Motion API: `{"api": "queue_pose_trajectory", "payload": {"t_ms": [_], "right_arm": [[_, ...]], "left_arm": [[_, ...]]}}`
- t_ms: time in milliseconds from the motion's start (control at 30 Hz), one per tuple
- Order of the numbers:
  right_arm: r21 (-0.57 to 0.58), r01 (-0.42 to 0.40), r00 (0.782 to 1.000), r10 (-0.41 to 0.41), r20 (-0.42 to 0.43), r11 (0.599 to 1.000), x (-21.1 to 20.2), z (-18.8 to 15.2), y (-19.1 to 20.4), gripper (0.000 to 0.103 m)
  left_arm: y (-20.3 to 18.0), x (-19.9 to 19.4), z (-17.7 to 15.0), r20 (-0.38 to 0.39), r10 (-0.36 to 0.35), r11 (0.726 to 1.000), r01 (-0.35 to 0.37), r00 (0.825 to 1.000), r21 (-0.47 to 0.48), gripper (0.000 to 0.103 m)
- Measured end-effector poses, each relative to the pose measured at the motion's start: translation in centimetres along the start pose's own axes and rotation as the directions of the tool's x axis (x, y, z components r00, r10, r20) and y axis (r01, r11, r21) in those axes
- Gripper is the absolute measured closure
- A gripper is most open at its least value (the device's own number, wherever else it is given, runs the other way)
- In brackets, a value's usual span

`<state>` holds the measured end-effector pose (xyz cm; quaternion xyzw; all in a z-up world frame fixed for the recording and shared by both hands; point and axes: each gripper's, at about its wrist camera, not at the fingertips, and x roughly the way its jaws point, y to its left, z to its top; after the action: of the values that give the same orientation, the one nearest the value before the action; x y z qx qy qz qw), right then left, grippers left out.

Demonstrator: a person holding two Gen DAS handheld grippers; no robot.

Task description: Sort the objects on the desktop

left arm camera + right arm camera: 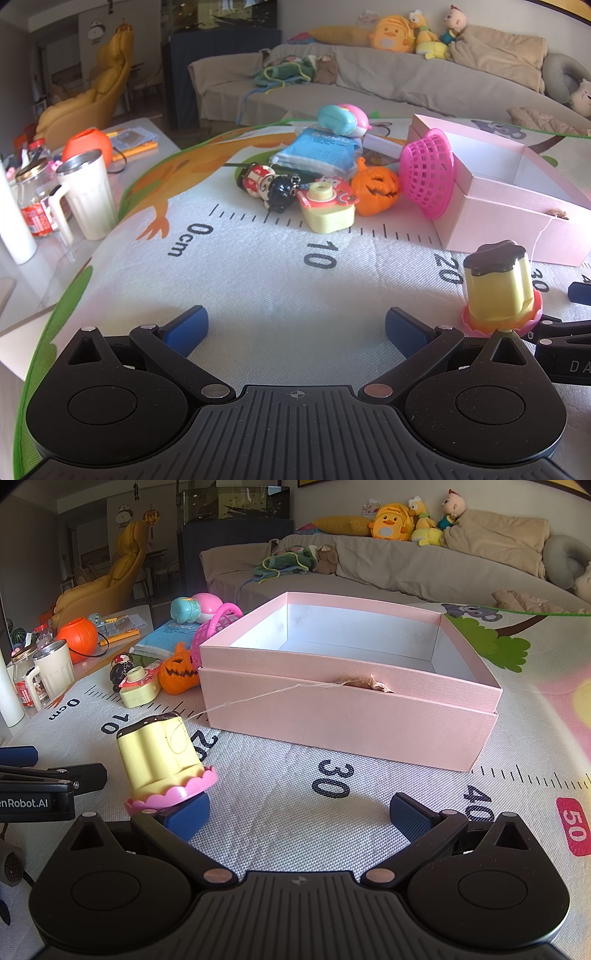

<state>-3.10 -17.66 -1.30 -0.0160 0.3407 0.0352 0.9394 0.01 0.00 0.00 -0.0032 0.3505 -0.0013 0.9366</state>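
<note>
Left gripper (296, 328): my blue-padded jaws stand wide apart, nothing between them, angled down at the mat.
Right gripper (300, 812): jaws likewise spread fully, nothing clamped; my left pad sits just under the scalloped pink base of the pudding toy.
Pudding toy: yellow plastic pudding with brown top and pink frilled base (162, 757), tilted, between my two grippers, just ahead-left of the right one and ahead-right of the left one (496, 288).
Mat: white woven play mat printed with a ruler scale (258, 280), under both tools.
Box: pink cardboard box, open-topped, white inside (351, 716), straight ahead of my right gripper; interior shows nothing in it.
Thread: thin pale thread (258, 696) running from the box front toward the pudding toy.
Toy pile, ahead of left gripper: yellow-green toy camera with pink trim (327, 208), orange plastic jack-o'-lantern (376, 192), magenta plastic mesh basket (428, 171) leaning on the box's side, black-and-red doll keychain (269, 184), blue packet (321, 153), teal-and-pink rounded toy (341, 118).
Far left: white ribbed cup with steel rim (88, 194), off the mat.
</note>
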Motion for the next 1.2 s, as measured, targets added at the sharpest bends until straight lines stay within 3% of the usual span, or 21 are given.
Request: {"api": "queue_pose_trajectory", "payload": {"t_ms": [900,1200], "right_arm": [[0.011,-0.009,1.0,0.009,-0.005,1.0,-0.2,0.0,-0.1,0.0],[0.029,0.03,0.993,-0.027,-0.113,0.999,-2.4,-0.7,0.4,0.0]], "left_arm": [[0.0,0.0,0.0,-0.003,0.0,1.0,0.0,1.0,0.002,0.0],[0.5,-0.6,-0.1,-0.043,-0.047,0.998,0.049,0.998,0.049,0.0]]}}
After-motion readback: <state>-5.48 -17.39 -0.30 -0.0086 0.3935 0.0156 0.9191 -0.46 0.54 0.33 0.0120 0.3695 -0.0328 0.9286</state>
